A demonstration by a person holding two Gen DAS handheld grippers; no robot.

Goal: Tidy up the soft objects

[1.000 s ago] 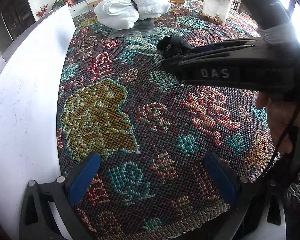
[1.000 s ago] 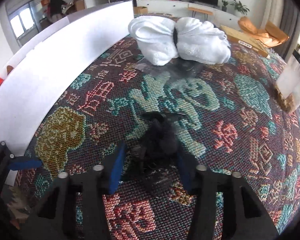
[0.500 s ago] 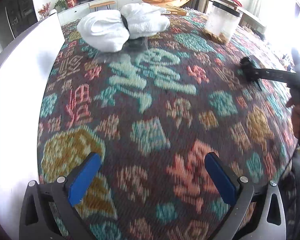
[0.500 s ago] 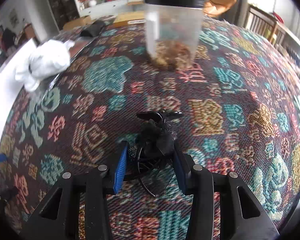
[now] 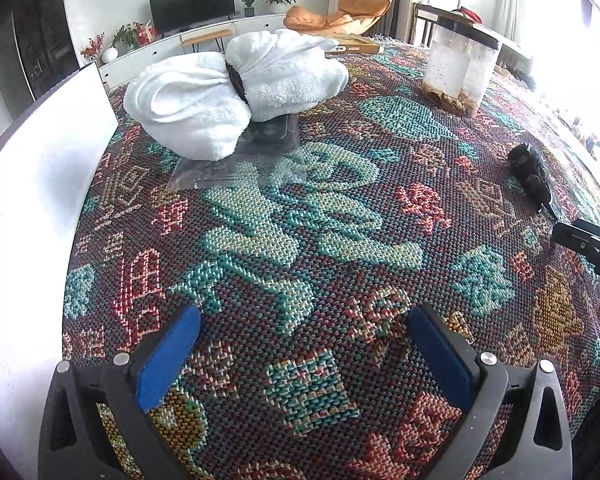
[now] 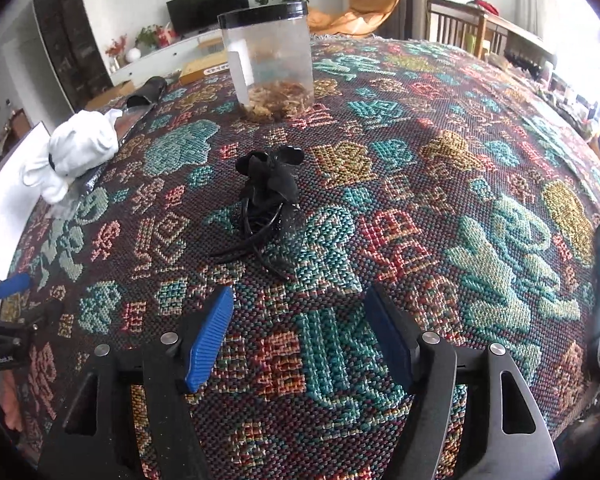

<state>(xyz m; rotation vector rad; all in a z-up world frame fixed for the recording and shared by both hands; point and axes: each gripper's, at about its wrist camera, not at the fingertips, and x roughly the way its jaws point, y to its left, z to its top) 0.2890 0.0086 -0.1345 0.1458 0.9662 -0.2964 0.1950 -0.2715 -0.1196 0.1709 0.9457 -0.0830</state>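
Observation:
A small black soft bundle with loose cords (image 6: pixel 269 192) lies on the patterned cloth, just ahead of my right gripper (image 6: pixel 300 332), which is open and empty behind it. The bundle also shows at the right of the left wrist view (image 5: pixel 529 170). A white towel bundle tied in the middle by a dark band (image 5: pixel 236 92) rests on a clear plastic bag (image 5: pixel 240 166) at the far side; it shows at the left of the right wrist view (image 6: pixel 76 152). My left gripper (image 5: pixel 300 356) is open and empty, low over the cloth.
A clear jar with a black lid (image 6: pixel 272 60) and brownish contents stands beyond the black bundle, also seen in the left wrist view (image 5: pixel 460 72). A white board (image 5: pixel 32 184) runs along the left edge. The patterned cloth (image 5: pixel 340 240) covers the table.
My right gripper carried the black bundle rightward across the cloth toward the jar, opened and let it go, then drew back. My left gripper moved forward toward the towel.

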